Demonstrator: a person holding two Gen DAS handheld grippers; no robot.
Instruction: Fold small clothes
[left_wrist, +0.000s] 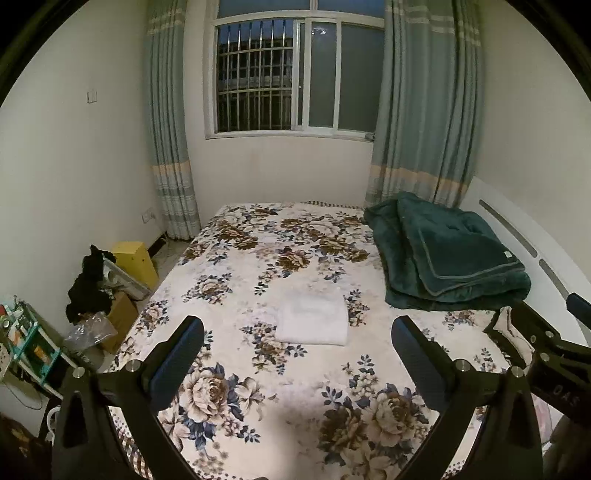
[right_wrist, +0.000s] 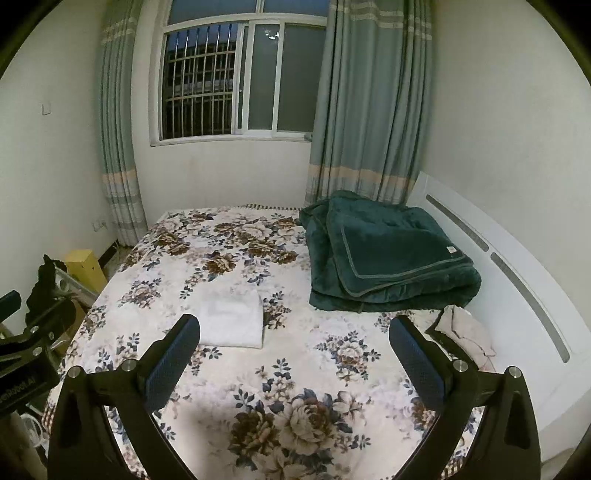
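Open floral bedspread (left_wrist: 295, 387) ahead – green blanket (left_wrist: 454, 258) blocks right side

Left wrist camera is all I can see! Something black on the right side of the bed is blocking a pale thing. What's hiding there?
Observer: The black thing is the right gripper. Behind it, a crumpled cream cloth lies against the white headboard.
Operator: Is that gripper holding anything?
Observer: No. Its own camera shows its fingers spread wide, with nothing between them.
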